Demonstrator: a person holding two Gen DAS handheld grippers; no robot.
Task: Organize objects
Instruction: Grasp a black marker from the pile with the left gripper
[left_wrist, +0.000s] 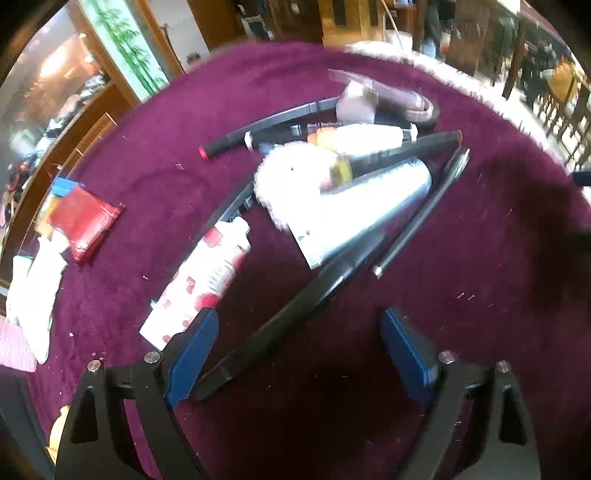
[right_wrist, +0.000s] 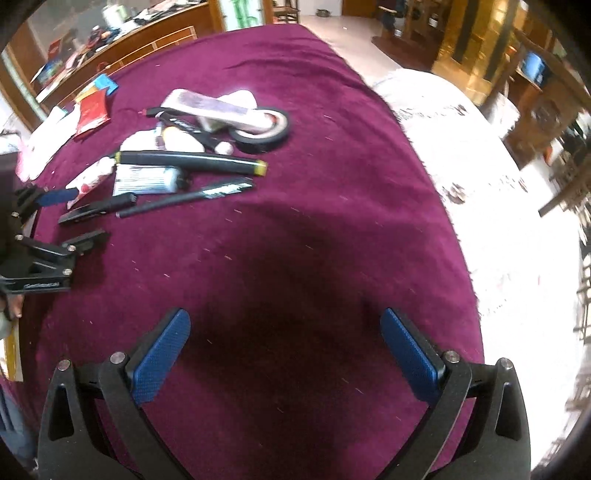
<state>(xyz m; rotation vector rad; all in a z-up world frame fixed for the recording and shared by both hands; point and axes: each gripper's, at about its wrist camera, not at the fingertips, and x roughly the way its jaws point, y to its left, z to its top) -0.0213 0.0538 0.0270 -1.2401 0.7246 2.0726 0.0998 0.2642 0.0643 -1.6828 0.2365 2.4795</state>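
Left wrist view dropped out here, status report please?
Both grippers open, left gripper and right gripper empty. Clutter pile untouched on cloth. Nothing blocking.

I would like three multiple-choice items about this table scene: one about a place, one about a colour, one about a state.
1. Where does the roll of black tape lie?
A. at the far end of the heap of objects
B. between the right claw's fingers
C. on the white floor

2. What colour is the cloth on the table?
A. green
B. dark red-purple
C. grey

3. How is the right claw?
A. shut on a pen
B. shut on nothing
C. open, with only cloth between its fingers

Answers:
1 A, the tape sits beyond the tubes and pens in the right wrist view.
2 B, the cloth is dark red-purple in both views.
3 C, the blue pads stand wide apart over bare cloth.
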